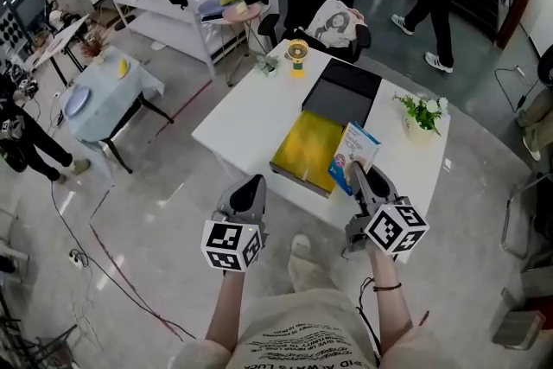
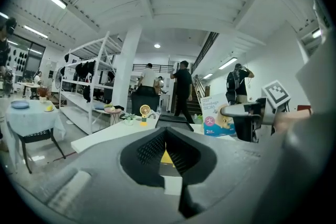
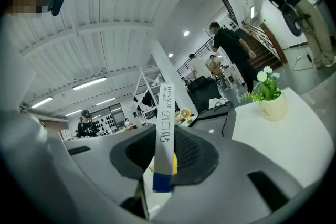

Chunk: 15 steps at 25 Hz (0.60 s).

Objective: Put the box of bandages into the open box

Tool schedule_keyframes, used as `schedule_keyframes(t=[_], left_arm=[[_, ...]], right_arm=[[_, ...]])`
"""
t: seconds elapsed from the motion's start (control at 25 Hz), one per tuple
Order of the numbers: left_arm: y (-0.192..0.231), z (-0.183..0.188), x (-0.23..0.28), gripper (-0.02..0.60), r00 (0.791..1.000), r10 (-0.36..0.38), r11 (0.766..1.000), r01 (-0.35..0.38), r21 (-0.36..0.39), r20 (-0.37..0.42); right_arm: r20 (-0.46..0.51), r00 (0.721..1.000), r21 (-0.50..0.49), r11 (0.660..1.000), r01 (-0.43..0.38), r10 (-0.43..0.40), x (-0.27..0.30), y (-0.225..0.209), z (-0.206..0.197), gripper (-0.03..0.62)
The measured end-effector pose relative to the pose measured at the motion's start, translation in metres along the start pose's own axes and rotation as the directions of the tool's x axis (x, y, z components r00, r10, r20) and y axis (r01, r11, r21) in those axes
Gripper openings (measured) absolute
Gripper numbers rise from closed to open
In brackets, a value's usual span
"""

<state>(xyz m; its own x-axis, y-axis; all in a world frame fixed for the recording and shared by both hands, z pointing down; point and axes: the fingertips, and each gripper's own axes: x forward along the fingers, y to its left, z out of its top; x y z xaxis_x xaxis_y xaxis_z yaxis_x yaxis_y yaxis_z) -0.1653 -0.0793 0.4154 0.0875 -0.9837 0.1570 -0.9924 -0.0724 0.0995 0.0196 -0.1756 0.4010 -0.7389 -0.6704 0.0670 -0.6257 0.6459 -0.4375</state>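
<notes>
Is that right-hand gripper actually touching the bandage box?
Touching. The right gripper view shows the bandage box pinched edge-on between the pads of the right gripper.

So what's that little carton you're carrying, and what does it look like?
The box of bandages is a thin, flat cardboard carton, white and blue with a pink circle on its face. It stands roughly upright, its lower end pinched between the pads of the right gripper, held over the near side of the white table, just right of the open box with its yellow lining.
</notes>
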Motion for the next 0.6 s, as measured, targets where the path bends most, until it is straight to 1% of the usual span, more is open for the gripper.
schedule_keyframes(t=[0.12, 0.28, 0.4, 0.48, 0.6], left_arm=[[0.011, -0.004, 0.025, 0.023, 1.0, -0.005, 1.0, 0.005, -0.01, -0.028], [0.015, -0.007, 0.06, 0.021, 0.996, -0.054, 0.999, 0.054, -0.002, -0.075], [0.022, -0.015, 0.085, 0.021, 0.991, -0.069, 0.998, 0.068, -0.013, -0.111], [0.027, -0.019, 0.1, 0.021, 0.988, -0.076, 0.997, 0.074, -0.019, -0.133], [0.028, -0.025, 0.12, 0.021, 0.983, -0.101, 0.995, 0.098, -0.028, -0.153]], right_arm=[[-0.035, 0.999, 0.026, 1.0, -0.005, 0.006, 0.026, -0.008, -0.002, 0.08], [-0.095, 0.995, 0.074, 0.997, -0.012, 0.019, 0.058, -0.026, -0.004, 0.08], [-0.144, 0.989, 0.107, 0.994, -0.007, 0.023, 0.08, -0.035, -0.015, 0.08], [-0.172, 0.985, 0.144, 0.99, -0.005, 0.03, 0.093, -0.041, -0.021, 0.08], [-0.219, 0.973, 0.214, 0.977, -0.022, 0.07, 0.109, -0.045, -0.034, 0.08]])
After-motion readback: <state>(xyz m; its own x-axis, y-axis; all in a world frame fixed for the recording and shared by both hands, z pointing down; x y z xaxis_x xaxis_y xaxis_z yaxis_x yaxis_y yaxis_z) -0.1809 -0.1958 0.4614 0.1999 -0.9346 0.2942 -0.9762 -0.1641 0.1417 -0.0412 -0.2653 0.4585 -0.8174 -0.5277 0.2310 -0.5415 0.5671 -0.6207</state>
